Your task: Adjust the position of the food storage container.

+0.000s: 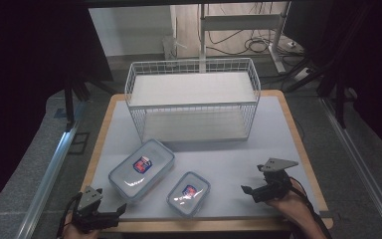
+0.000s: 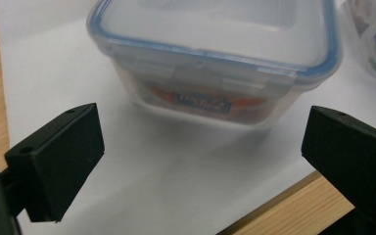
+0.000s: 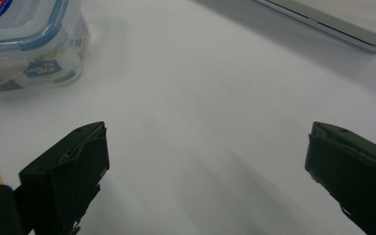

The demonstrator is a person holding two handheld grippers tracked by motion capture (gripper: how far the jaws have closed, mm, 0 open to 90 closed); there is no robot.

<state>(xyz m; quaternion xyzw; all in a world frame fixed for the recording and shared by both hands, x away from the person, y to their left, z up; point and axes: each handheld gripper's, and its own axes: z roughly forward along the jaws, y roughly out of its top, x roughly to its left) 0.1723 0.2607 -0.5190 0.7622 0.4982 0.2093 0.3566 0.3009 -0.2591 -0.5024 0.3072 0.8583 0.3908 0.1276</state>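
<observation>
Both tongs were wide apart and held nothing: the left gripper (image 1: 110,213) at the table's near left corner, the right gripper (image 1: 249,191) near right. Judged a start: containers likely bound for the wire basket (image 1: 192,99). The large container (image 1: 142,169), lid shut, lay just before the left jaws; the small container (image 1: 188,193) beside it.
</observation>
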